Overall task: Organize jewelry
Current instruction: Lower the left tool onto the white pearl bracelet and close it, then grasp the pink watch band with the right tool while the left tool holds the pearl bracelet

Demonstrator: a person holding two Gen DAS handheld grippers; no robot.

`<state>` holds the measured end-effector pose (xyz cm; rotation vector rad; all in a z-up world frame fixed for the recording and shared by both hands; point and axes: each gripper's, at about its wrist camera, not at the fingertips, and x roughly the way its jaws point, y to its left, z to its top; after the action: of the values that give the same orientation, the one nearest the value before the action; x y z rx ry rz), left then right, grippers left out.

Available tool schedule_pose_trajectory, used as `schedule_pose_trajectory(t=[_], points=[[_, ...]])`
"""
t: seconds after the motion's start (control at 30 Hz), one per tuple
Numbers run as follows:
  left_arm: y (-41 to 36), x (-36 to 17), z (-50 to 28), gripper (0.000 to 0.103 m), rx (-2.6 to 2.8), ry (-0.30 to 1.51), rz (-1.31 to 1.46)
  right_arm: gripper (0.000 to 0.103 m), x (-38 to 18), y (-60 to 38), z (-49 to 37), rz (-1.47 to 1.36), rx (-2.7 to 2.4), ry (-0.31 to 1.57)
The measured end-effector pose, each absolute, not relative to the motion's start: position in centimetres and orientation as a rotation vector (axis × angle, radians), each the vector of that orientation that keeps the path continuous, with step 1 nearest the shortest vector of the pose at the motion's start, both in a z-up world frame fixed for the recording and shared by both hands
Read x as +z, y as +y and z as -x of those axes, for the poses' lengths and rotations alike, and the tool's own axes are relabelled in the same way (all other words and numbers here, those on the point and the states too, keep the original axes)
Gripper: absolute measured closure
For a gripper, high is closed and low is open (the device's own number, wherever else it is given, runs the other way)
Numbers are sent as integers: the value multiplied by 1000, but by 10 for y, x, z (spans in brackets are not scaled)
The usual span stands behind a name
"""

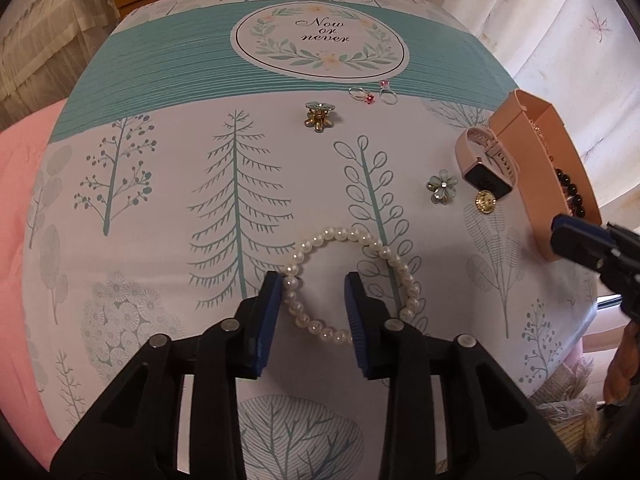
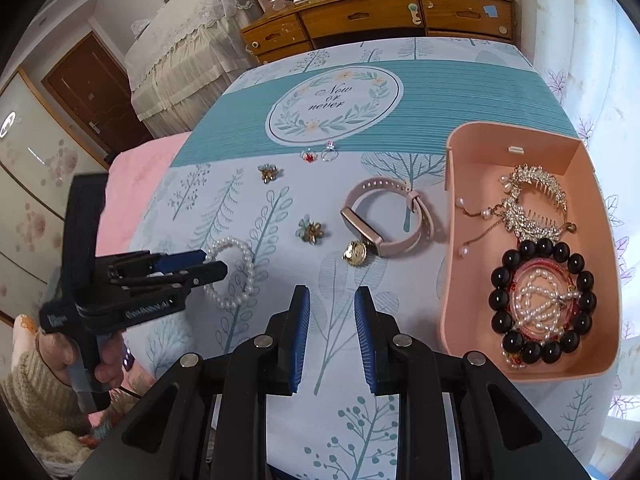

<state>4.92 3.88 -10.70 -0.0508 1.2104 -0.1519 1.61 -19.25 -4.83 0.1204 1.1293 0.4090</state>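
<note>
A white pearl bracelet lies on the printed cloth; my left gripper is open, its fingers straddling the bracelet's left arc, low over it. In the right wrist view the bracelet lies at the left gripper's tips. My right gripper is open and empty above the cloth, left of the pink tray. The tray holds a black bead bracelet, pearl strands and a rhinestone comb. On the cloth lie a pink watch, a gold brooch, two flower clips and two rings.
The cloth covers a bed or table; pink bedding lies at left. A wooden dresser stands behind. Curtains hang at right. The tray also shows in the left wrist view at the right edge.
</note>
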Motion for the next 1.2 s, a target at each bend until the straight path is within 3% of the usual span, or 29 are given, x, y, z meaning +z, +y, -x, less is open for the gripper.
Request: schedule_pose_trajectory(t=[0.23,0.4,0.77,0.83,0.93,1.2], points=[[42,-108,-53,98,-111,1224,8,80,-41,-191,-58,-170,404,1153],[46,-108,-55,98,-116,1239,39,80,-45,-202,-103,-291,356,1225],[51,-107,-57,98,-134,1257,70,80,-75,-177,-172,155,349,1457],[50,-107,-57,98,-133,1255,70,82,-79,-169,-171,218,362,1452],[48,-106,-57,97,-134,1257,56,94,-84,-163,-170,280,344,1439],[42,-107,-59,97,-130,1263,11,95,-18,-201,-141,12,376,1241]])
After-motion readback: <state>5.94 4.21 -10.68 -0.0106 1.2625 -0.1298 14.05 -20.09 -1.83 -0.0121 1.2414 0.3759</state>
